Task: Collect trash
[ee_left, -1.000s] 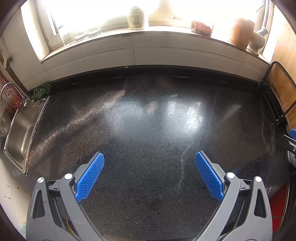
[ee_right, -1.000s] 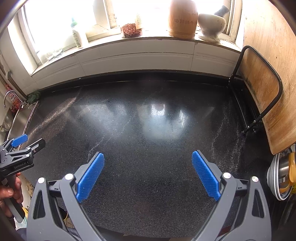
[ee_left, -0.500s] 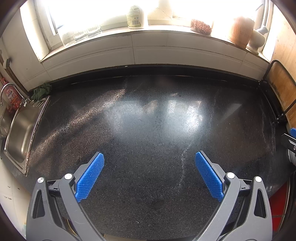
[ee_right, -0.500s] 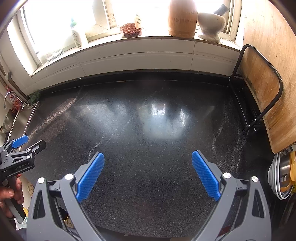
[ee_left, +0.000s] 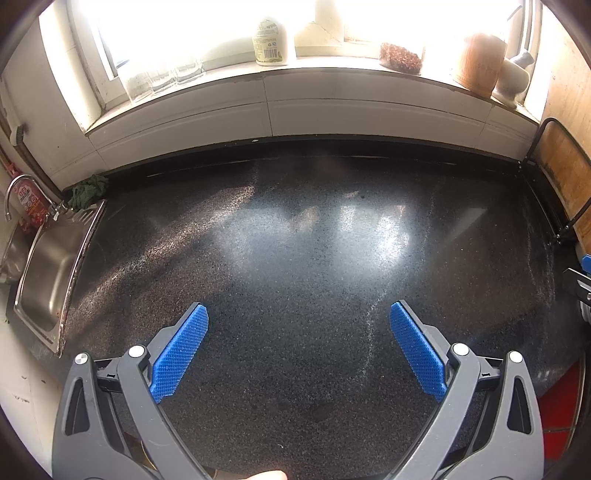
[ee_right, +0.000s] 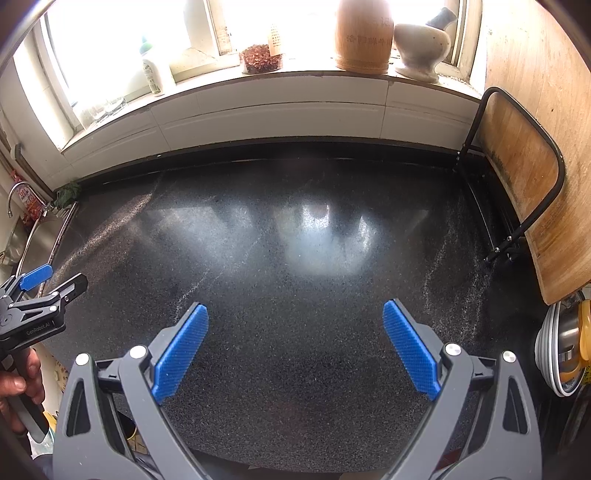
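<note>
Holding both tools above the speckled black stone tabletop [ee_left: 295,236], I keep my left gripper [ee_left: 299,325] and right gripper [ee_right: 295,325] spread wide, their ribbed blue pads gripping nothing. The glossy slab mirrors the bright window. A steel sink [ee_left: 48,273] sits at the left edge, a worn wooden board [ee_right: 517,177] leans in a black wire rack at the right. On the white sill stand a wooden jar [ee_right: 364,33] and pale mortar [ee_right: 419,46]. I see no trash on the surface.

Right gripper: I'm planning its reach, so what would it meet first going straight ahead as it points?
Probably the bare black countertop: the open right gripper tilts down toward it, nothing lying between. Depth is unclear.
</note>
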Demonstrator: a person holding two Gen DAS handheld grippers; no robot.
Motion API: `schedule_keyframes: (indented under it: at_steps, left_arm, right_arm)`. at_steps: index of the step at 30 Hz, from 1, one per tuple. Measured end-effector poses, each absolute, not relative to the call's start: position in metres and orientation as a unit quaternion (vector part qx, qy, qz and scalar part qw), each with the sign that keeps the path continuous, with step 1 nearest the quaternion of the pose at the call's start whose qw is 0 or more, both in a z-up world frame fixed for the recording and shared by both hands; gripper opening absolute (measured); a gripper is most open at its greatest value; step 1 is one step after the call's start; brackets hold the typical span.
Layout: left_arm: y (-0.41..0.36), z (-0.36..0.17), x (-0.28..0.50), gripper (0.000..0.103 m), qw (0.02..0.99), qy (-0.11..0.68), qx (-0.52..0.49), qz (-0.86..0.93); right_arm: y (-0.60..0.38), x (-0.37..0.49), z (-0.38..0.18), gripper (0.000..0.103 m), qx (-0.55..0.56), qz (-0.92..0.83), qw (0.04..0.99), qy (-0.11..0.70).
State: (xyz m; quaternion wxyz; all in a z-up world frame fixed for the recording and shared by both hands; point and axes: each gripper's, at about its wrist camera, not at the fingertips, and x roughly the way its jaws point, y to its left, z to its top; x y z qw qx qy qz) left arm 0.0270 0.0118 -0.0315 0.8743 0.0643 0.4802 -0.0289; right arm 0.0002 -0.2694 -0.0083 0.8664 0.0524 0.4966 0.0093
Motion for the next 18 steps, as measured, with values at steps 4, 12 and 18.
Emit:
schedule_keyframes:
  at_steps: [4,12,18]
  left_arm:
    - [0.011,-0.034,0.025,0.096,0.873,0.482,0.058,-0.043]
    - [0.011,-0.036,0.028,0.096,0.875,0.477,0.067,-0.040]
    - [0.022,-0.050,0.039,0.096,0.865,0.497,0.065,-0.036]
  right_arm:
    - [-0.270,0.000,-0.010,0.092,0.053,0.009,0.866,0.498]
    - [-0.272,0.003,-0.015,0.092,0.057,0.009,0.863,0.501]
    - [-0.275,0.006,-0.019,0.092,0.059,0.007,0.862,0.503]
